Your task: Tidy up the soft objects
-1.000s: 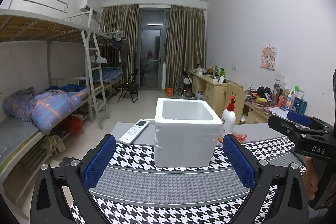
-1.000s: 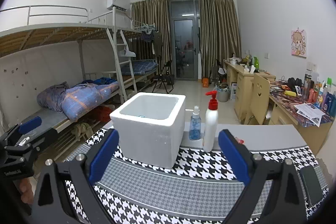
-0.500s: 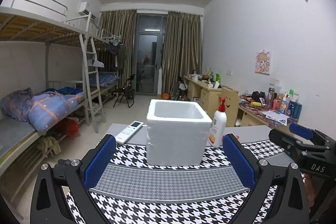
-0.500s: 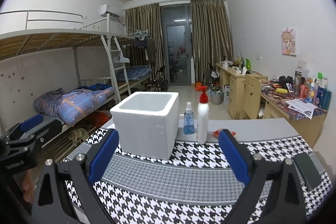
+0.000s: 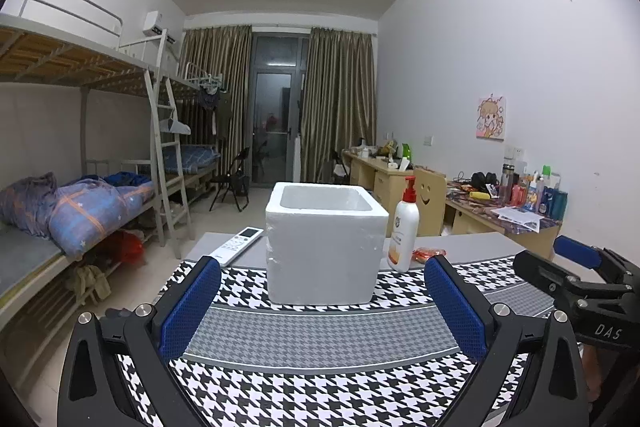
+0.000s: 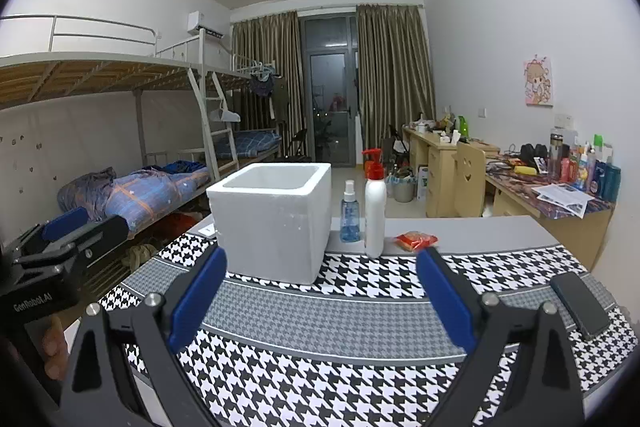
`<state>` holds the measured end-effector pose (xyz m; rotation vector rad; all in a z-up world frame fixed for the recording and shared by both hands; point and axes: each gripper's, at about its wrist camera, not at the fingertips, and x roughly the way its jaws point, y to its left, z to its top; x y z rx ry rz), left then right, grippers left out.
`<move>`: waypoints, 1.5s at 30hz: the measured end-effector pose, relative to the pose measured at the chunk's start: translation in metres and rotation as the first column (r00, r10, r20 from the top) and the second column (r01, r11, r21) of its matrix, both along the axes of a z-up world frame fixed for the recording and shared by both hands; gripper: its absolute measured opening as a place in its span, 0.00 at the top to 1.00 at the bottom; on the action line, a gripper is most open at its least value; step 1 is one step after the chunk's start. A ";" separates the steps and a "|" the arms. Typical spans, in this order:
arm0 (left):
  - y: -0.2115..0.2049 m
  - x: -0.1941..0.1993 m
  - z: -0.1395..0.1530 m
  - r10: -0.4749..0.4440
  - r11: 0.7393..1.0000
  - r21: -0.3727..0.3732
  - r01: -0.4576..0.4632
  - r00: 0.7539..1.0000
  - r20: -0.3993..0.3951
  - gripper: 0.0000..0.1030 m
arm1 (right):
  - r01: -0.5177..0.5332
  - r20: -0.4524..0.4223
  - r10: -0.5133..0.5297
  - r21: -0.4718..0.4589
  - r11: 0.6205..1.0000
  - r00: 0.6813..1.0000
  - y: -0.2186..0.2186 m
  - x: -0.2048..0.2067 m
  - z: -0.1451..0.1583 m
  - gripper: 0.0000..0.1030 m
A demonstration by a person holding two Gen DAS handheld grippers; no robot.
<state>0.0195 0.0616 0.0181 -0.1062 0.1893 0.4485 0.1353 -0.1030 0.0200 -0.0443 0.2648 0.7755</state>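
Observation:
A white foam box (image 5: 326, 247) (image 6: 274, 221) stands open-topped on the houndstooth cloth (image 5: 320, 331) (image 6: 320, 311), straight ahead of both grippers. A small red soft packet (image 5: 428, 254) (image 6: 416, 239) lies on the grey table behind the pump bottle. My left gripper (image 5: 320, 307) is open and holds nothing, a short way in front of the box. My right gripper (image 6: 320, 297) is open too, with nothing between its blue pads. Each gripper shows at the edge of the other's view.
A white pump bottle (image 5: 404, 227) (image 6: 375, 205) stands right of the box, with a blue spray bottle (image 6: 350, 213) beside it. A white remote (image 5: 238, 245) lies left of the box. A dark phone (image 6: 580, 303) rests at the cloth's right edge. Bunk beds left, desks right.
Both grippers have drawn back from the box and tilted upward, so the box looks smaller and lower. Their jaws stay open.

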 end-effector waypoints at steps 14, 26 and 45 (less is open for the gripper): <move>-0.012 -0.014 -0.016 0.001 1.000 0.011 -0.001 1.000 0.007 0.01 | 0.017 0.014 -0.017 0.029 0.999 1.000 -0.013 -0.019 -0.023 0.05; -0.018 -0.026 -0.031 0.014 1.000 0.020 -0.014 1.000 -0.006 0.01 | -0.005 -0.002 0.005 0.033 0.999 1.000 -0.014 -0.030 -0.038 0.05; -0.015 -0.034 -0.045 0.022 1.000 0.009 -0.022 1.000 -0.020 0.01 | 0.014 -0.018 -0.014 0.021 1.000 1.000 -0.019 -0.036 -0.051 0.05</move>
